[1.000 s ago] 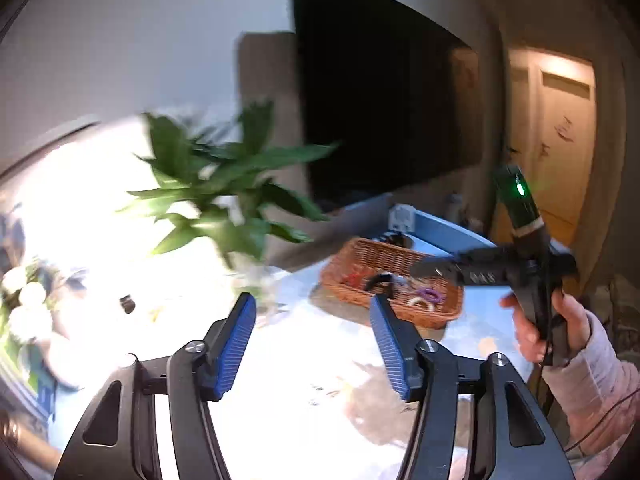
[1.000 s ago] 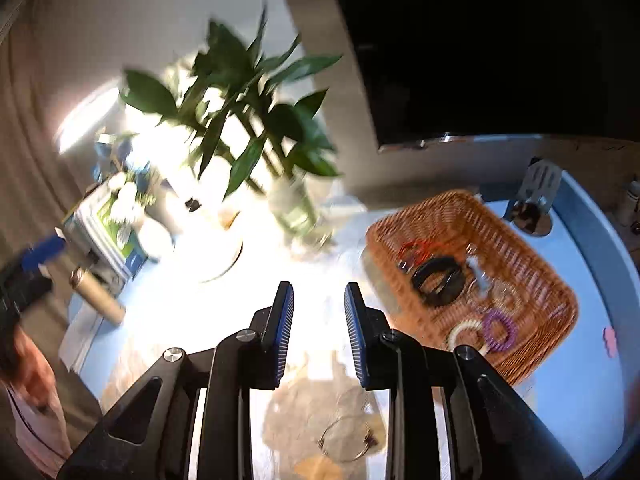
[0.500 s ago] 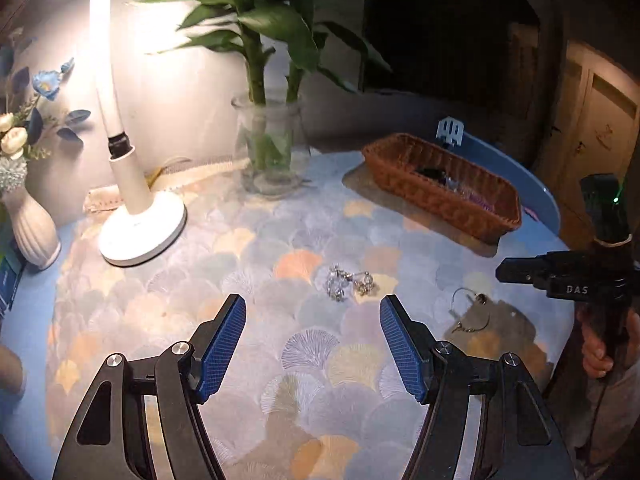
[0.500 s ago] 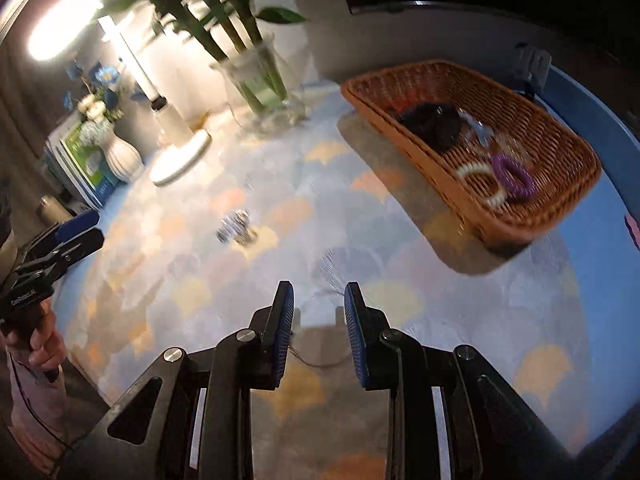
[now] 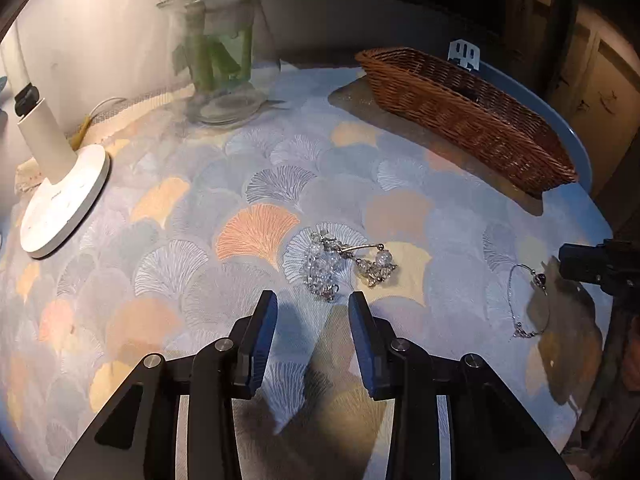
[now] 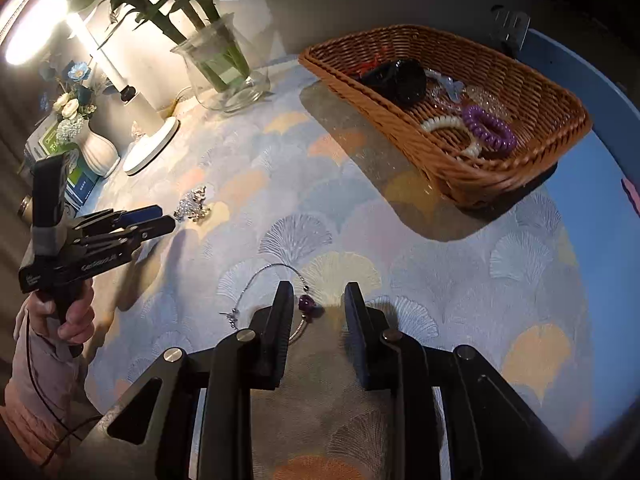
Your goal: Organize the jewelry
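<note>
Left gripper [image 5: 313, 306]: jaws just narrowed, nothing clasped; crystal piece [image 5: 344, 266] lies mid-frame just ahead. Right gripper [image 6: 316, 300]: narrow gap, empty, purple bead of thin bracelet [image 6: 306, 303] between tips. Pads best lowered onto cloth, bead centred before squeeze. Basket [image 6: 520, 92] upper right.

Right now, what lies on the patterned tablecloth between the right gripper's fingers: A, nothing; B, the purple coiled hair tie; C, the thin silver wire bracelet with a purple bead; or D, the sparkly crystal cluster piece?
C: the thin silver wire bracelet with a purple bead lies between the right gripper fingers, untouched, while the purple coiled hair tie sits in the brown wicker basket.
</note>
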Demonstrator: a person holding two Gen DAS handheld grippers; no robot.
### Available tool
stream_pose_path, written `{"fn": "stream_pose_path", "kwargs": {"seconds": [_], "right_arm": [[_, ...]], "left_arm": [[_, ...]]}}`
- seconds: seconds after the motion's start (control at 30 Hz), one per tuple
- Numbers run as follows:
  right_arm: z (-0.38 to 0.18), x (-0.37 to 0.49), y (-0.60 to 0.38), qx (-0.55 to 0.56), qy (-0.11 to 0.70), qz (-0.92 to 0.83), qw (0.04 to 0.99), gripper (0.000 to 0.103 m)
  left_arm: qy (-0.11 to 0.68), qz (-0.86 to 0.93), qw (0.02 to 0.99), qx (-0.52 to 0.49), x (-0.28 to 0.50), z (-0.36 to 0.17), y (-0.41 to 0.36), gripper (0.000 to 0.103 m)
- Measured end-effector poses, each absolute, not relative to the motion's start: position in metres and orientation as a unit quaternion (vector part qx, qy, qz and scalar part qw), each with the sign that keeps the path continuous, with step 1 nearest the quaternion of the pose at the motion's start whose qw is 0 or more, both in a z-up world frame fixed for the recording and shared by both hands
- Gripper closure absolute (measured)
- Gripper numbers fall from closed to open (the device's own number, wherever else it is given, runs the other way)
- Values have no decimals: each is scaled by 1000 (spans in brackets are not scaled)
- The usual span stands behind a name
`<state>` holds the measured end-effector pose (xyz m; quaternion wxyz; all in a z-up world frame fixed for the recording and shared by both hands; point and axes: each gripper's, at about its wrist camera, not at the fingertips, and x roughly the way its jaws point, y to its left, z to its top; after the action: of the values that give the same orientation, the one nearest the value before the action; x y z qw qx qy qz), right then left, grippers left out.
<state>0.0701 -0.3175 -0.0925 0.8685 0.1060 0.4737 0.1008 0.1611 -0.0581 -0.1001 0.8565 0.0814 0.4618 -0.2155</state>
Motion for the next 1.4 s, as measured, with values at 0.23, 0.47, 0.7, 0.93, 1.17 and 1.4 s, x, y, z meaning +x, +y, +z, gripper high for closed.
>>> {"fn": "stream_pose_path", "kwargs": {"seconds": [0.23, 0.47, 0.7, 0.93, 1.17, 1.4], "right_arm": [[-94, 71, -320, 95, 475, 98, 869, 74], [-91, 68, -323, 102, 465, 107, 873, 74], [-98, 70, -311, 98, 475, 118, 866, 74], [-97, 70, -310, 92, 475, 118, 867, 74], [-98, 67, -309, 97, 470, 109, 871, 74], [-98, 63, -327, 132, 457, 111, 872, 74]], "left_arm": [[448, -222, 861, 89, 171, -103, -68, 89], [406, -264, 875, -3, 136, -63, -8, 93], [437, -290, 852, -7, 106, -74, 22, 93], [393, -337, 854, 47, 44, -67, 23, 52], [399, -335, 853, 39, 59, -67, 7, 52], [450, -284, 846, 36, 79, -100, -27, 52]]}}
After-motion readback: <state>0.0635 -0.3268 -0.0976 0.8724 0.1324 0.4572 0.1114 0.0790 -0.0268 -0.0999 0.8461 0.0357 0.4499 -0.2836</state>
